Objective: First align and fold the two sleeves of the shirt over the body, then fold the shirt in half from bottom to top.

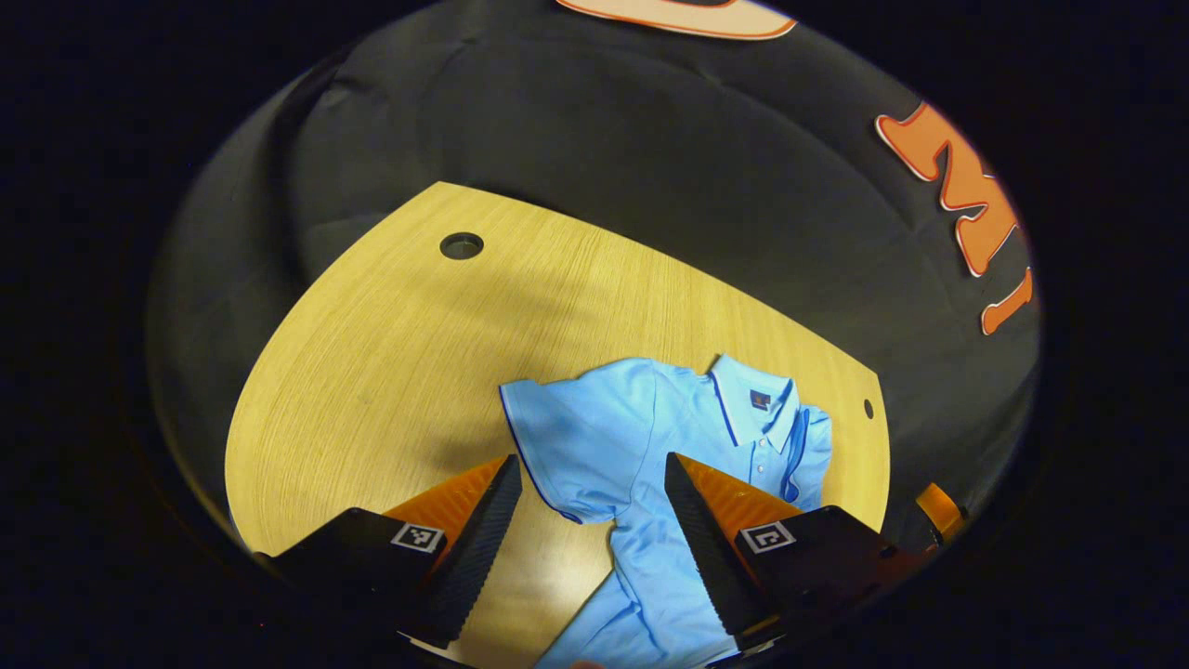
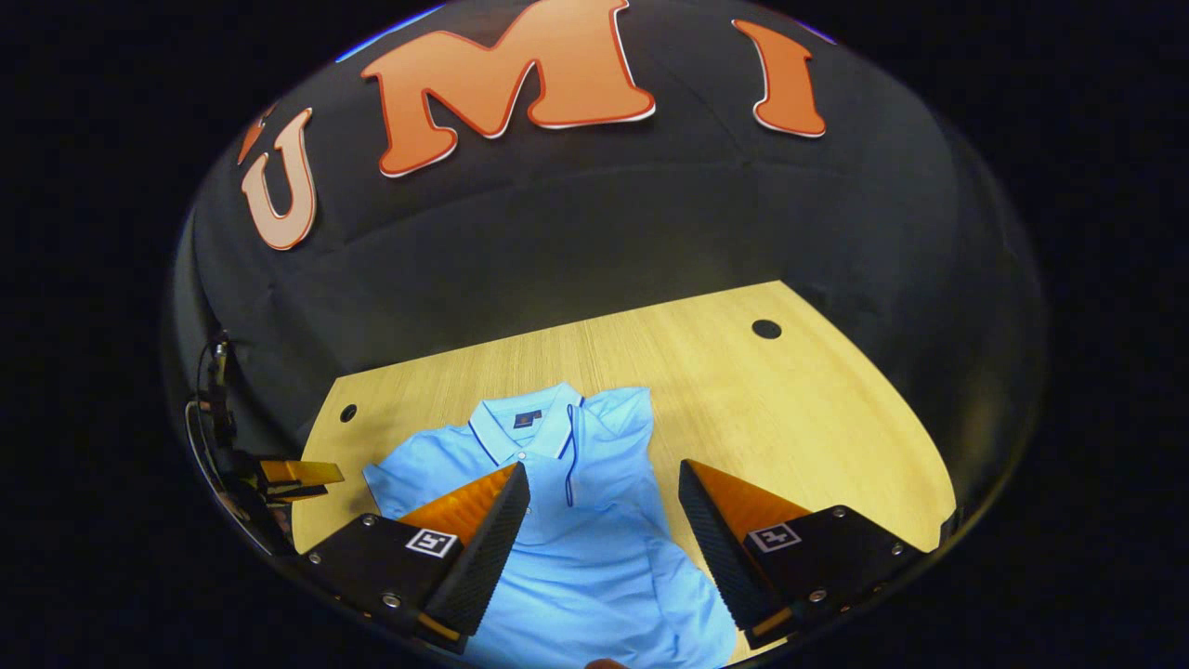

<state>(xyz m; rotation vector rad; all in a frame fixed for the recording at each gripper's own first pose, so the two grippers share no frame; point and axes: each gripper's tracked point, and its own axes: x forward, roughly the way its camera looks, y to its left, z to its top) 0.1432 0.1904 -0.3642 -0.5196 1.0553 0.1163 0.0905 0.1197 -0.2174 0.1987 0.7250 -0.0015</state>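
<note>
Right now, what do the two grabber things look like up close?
Each gripper, left and right, has two wedge-shaped fingers that taper to a point, with ribbed inner pads. Each finger sits on a black block with small screws, and each block carries a square black-and-white marker. In the right gripper view, thin cables hang beside the other gripper at the table's far-left edge.

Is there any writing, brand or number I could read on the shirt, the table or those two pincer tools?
Neck tag inside the shirt collar: too small to read.
Square markers on the left gripper and right gripper: black-and-white patterns, no words.
Table: no writing.
</note>
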